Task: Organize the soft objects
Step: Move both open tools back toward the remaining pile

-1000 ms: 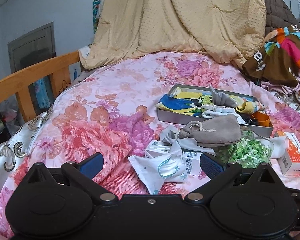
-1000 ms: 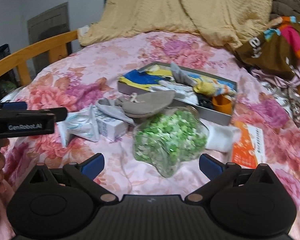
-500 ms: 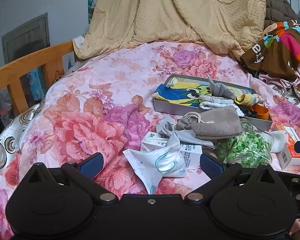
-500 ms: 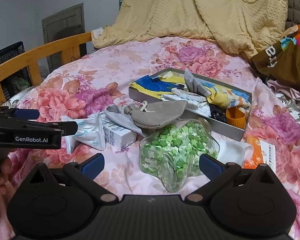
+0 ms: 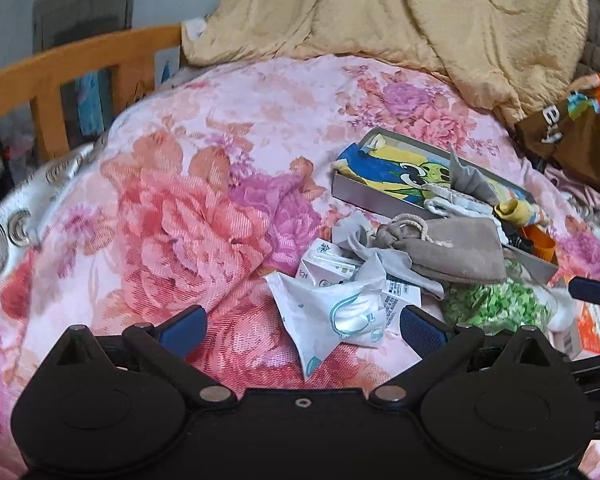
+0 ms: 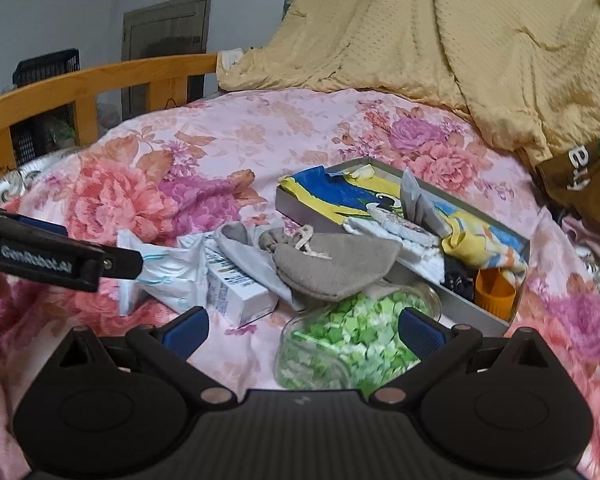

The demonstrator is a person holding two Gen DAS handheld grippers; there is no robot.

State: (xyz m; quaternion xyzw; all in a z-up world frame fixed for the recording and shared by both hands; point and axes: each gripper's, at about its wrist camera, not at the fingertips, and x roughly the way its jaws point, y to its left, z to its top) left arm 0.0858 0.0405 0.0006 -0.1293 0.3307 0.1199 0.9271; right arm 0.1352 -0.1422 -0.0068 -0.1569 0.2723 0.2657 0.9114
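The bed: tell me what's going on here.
A person holds two grippers over a floral bed strewn with small items. Both are open and hold nothing. The left gripper points at a white packet; the right gripper hangs over a jar of green bits. A grey pouch lies beside a grey tray already holding cloths.

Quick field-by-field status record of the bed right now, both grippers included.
surface: pink floral bedspread
tray: grey shallow box holding cartoon-print cloth and orange cup
loose soft item: taupe drawstring pouch, lying across the box's near edge
near pouch: white mask packet, white carton, clear jar of green bits
left gripper: jaws open, empty
right gripper: jaws open, empty
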